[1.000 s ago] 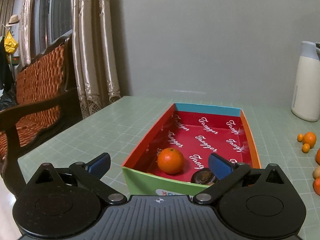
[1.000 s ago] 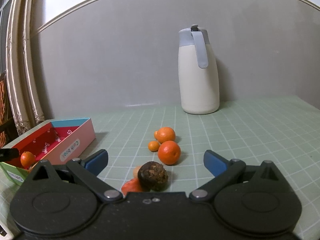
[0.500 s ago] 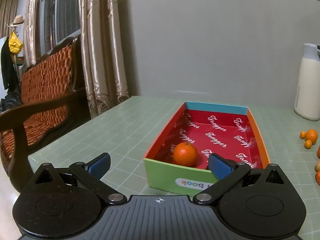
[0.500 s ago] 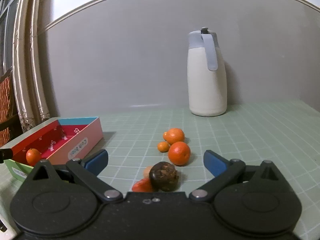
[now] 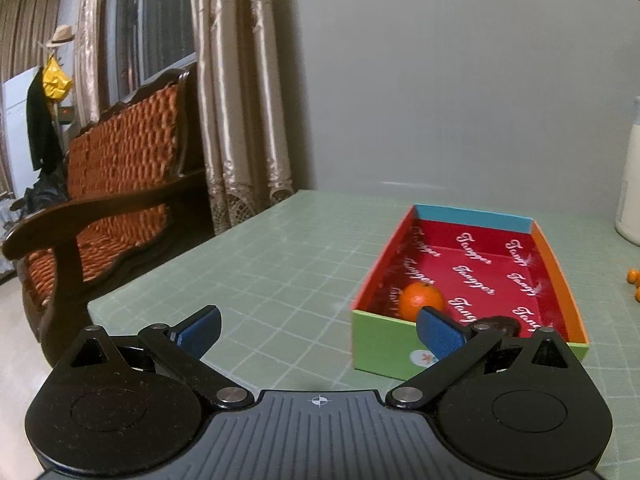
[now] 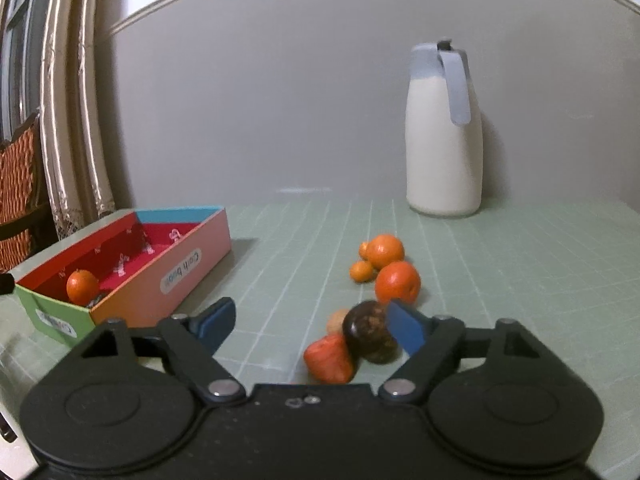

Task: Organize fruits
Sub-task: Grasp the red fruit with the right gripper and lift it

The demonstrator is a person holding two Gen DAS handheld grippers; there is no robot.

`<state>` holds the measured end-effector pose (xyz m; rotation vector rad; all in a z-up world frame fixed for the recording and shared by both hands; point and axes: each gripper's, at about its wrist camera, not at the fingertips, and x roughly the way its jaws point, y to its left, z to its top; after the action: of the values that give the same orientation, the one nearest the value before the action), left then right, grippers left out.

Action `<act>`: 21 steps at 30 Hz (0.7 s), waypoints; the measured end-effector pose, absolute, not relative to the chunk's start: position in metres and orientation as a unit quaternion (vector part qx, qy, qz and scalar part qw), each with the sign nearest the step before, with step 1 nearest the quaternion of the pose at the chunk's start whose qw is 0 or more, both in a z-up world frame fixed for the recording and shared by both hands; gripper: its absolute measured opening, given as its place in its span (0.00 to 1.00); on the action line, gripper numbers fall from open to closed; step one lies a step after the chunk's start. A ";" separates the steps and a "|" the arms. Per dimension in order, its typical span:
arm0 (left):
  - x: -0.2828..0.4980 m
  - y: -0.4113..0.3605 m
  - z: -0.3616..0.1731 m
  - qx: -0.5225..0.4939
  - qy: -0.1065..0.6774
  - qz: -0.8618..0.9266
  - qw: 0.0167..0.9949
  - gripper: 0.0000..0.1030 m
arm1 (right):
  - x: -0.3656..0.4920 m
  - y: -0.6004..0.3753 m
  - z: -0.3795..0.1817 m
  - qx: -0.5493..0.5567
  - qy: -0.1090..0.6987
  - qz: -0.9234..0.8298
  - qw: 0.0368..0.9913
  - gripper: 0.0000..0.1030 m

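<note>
Only the right gripper (image 6: 310, 322), jaws just narrowing yet apart, sees the dark fruit (image 6: 370, 330), seemingly unpinched.

A plain grey wall (image 5: 460, 100) runs behind the bench (image 5: 288, 264), topped by a pale moulding line with lighter paint above. The bench carries a pale green mat ruled in a white grid. To the left hang long, shiny beige curtains (image 5: 236, 92) with lace hems beside a dark window (image 5: 168, 20). Below stands a dark wooden settee (image 5: 108, 184) with orange woven cushions. Farther left, a hat (image 5: 61, 36), yellow bag and dark coat hang together.
</note>
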<state>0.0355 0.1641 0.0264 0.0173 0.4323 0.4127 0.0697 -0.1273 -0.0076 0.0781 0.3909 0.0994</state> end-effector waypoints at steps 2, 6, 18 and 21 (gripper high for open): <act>0.034 0.168 0.026 0.006 0.214 0.207 0.955 1.00 | 0.073 -0.127 -0.011 0.045 0.208 0.049 0.976 0.73; 0.029 0.176 0.026 0.007 0.212 0.215 0.953 1.00 | 0.078 -0.125 -0.016 0.057 0.227 0.050 0.971 0.64; 0.020 0.204 0.025 -0.012 0.217 0.241 0.946 1.00 | 0.089 -0.122 -0.027 0.062 0.256 0.035 0.964 0.53; 0.018 0.208 0.024 -0.012 0.218 0.245 0.945 1.00 | 0.092 -0.120 -0.029 0.059 0.259 0.028 0.964 0.53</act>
<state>0.0184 0.2083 0.0241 -0.0237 0.4445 0.4999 0.0921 -0.1202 -0.0291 0.1187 0.5246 0.0564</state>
